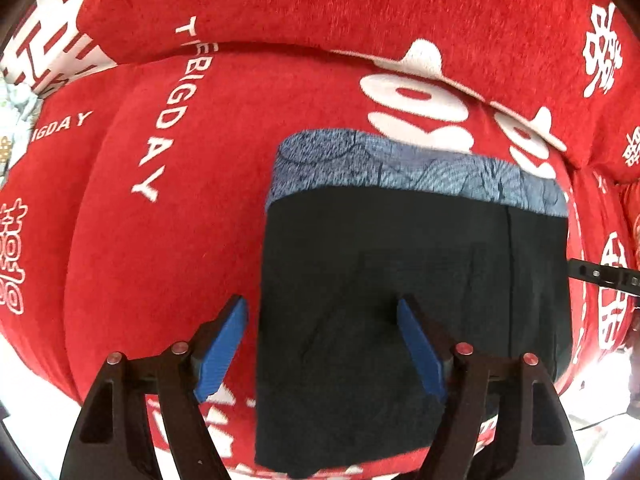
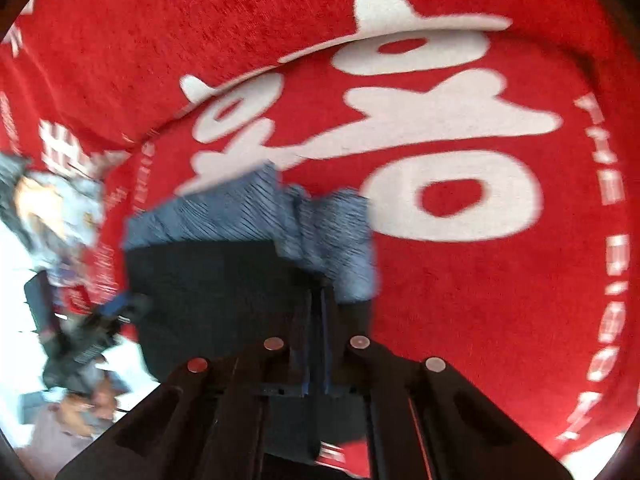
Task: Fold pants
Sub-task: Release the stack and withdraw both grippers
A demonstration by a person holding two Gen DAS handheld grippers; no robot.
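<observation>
The folded pants (image 1: 400, 280) lie on a red sofa cover; they are black with a blue patterned band (image 1: 400, 168) along the far edge. My left gripper (image 1: 322, 312) is open, its blue pads (image 1: 220, 352) straddling the pants' left edge just above the cloth. The right gripper shows at the pants' right edge in the left wrist view (image 1: 600, 274). In the blurred right wrist view my right gripper (image 2: 318, 296) is shut on the pants (image 2: 208, 292), at the right edge by the blue band (image 2: 260, 212).
The red sofa cover (image 1: 180, 240) with white characters and "THE BIG DAY" lettering covers the seat and the backrest (image 1: 320, 0). A pale floor and blurred clutter (image 2: 60, 260) lie to the left in the right wrist view.
</observation>
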